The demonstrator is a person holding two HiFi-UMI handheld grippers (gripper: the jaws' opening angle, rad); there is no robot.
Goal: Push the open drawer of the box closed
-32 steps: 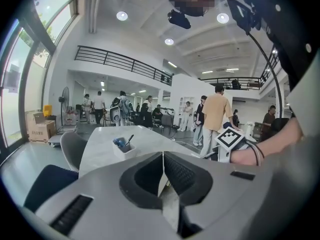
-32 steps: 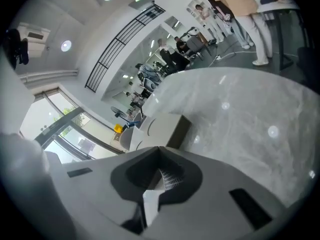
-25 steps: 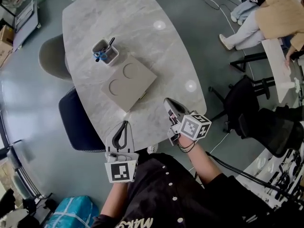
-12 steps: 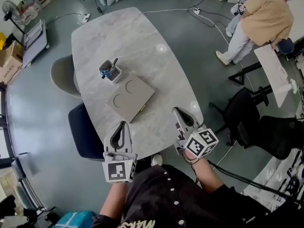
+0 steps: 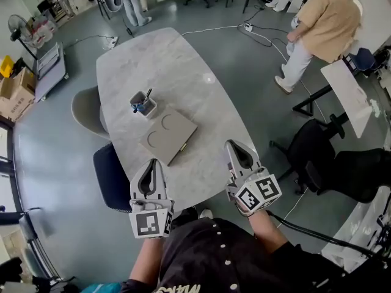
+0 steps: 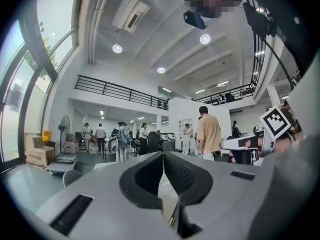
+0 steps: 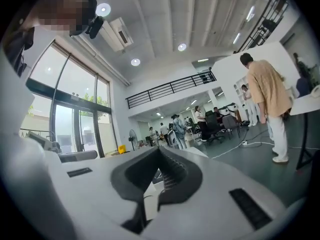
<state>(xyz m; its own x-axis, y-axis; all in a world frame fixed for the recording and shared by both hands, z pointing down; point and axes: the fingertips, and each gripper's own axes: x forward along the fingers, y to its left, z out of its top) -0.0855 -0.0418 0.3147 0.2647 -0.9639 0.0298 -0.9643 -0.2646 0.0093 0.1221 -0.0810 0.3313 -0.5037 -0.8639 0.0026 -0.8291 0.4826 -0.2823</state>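
A flat beige box [image 5: 168, 137] with two round marks on its lid lies on the marble table [image 5: 159, 60], with a small brass knob [image 5: 183, 148] on its near right side. How far its drawer stands out is too small to tell. My left gripper [image 5: 152, 162] hovers at the table's near edge, shut and holding nothing, below the box. My right gripper [image 5: 231, 143] is shut and empty over the near right edge, apart from the box. In the left gripper view [image 6: 163, 154] and the right gripper view [image 7: 159, 148] the jaws meet at their tips and point up at the room.
A square cup of pens [image 5: 143, 104] stands just beyond the box. A grey chair [image 5: 85, 108] and a dark blue chair [image 5: 112, 176] sit at the table's left side. A black office chair [image 5: 311, 154] is to the right. A person in a tan shirt [image 5: 321, 23] stands far right.
Both grippers have drawn back toward me, away from the box. The head view now takes in more of the room. The person in tan has stood up and moved.
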